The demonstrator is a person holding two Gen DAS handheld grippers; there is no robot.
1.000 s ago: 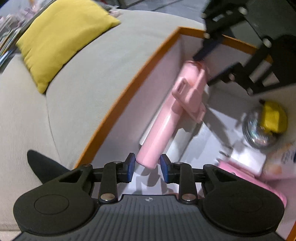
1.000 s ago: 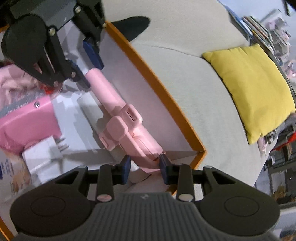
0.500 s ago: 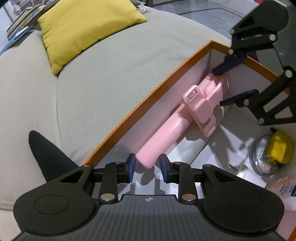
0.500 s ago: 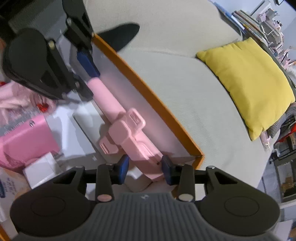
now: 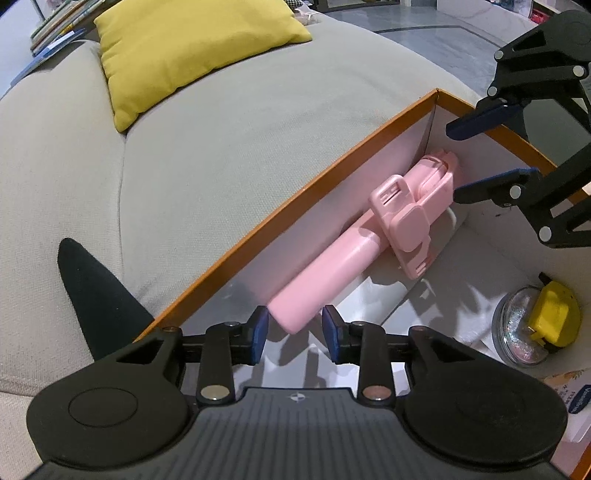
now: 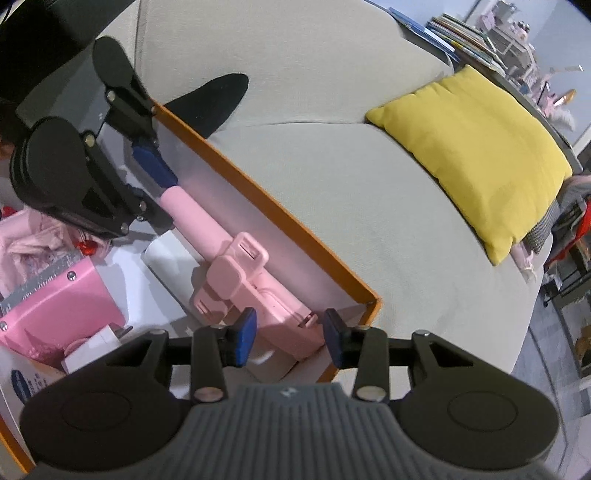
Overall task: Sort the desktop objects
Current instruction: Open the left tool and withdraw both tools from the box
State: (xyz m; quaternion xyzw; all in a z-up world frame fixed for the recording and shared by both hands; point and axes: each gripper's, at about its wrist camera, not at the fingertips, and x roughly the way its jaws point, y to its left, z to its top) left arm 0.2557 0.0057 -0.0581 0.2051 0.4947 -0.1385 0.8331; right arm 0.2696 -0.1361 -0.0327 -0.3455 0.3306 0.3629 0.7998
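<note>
**Left wrist view: both grippers at the ends of the pink selfie stick, jaws loosened**

Left gripper [image 5: 293,329] angled steeply down at the handle end of the selfie stick [image 5: 364,242]. Its jaws have just been opening; handle tip lies between the blue pads with a gap on each side, so not gripped. Right gripper [image 6: 289,334] also angled down, at the clamp end; its jaws have just been opening too, and they stand apart around the stick without pressing.

Stick lies inside the orange-rimmed box [image 5: 295,194], along its white inner wall, clamp end toward the corner.

Left view only: round glitter case [image 5: 517,326] with a yellow piece on it, on the box floor. Right view only: pink case [image 6: 55,299], white plug [image 6: 98,341], pink cloth at the left edge.

Surface: box sits on a grey sofa [image 5: 221,129]; yellow cushion [image 5: 184,44] behind; stacked books [image 6: 465,33] beyond the sofa back.
</note>
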